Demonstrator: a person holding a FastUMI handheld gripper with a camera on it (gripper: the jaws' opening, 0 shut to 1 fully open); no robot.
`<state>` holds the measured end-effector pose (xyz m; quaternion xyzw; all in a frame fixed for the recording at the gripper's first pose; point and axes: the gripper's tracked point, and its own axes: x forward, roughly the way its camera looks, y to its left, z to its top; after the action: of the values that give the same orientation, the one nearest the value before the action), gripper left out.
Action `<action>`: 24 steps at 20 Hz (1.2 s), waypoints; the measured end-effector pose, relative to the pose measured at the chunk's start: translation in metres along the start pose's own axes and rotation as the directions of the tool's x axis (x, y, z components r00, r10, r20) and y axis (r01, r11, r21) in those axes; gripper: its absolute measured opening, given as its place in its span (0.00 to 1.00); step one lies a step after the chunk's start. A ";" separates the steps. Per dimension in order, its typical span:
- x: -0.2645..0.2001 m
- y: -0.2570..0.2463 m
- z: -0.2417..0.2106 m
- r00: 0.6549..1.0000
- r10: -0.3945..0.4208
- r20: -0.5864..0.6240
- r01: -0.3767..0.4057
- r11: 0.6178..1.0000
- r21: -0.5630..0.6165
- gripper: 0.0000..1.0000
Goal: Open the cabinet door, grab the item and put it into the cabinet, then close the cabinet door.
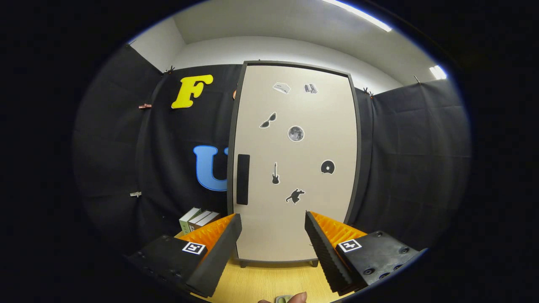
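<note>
So basically nothing is done yet. The cabinet (294, 164) stands upright on the wooden table (269, 282), straight ahead of the claw (273, 240), and its door (294, 202) is fully closed, with the dark vertical handle (243, 179) sitting on the door's left side. A handful of little stickers (296, 133) are dotted over the door panel (a moon, a guitar, sunglasses and so on).

The claw is spread wide, gripping nothing, and its two fingers frame the bottom of the door with a clear gap to it.

As for the item that goes inside, my best guess is the small stack of boxes (198, 219) sitting on the table just left of the cabinet, peeking out beyond the left finger. There's also something small and greenish (283, 299) right down under the claw, beside what looks like a fingertip, so I can't tell for sure which one is meant.

Still left: pull the door open by the handle, grab the item, put it inside, shut the door. All of it, really.
</note>
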<state>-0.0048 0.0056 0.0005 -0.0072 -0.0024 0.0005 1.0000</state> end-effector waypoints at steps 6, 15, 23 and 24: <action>-0.001 0.004 -0.001 1.000 0.000 -0.002 0.000 1.000 -0.002 0.98; 0.003 0.007 0.003 1.000 0.002 0.008 -0.002 1.000 0.003 0.98; 0.065 0.046 0.020 0.998 0.032 0.049 -0.032 0.999 0.010 0.98; 0.076 0.050 0.023 0.998 0.027 0.052 -0.028 0.999 0.023 0.98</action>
<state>0.0709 0.0555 0.0227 0.0048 -0.0282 0.0143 0.9995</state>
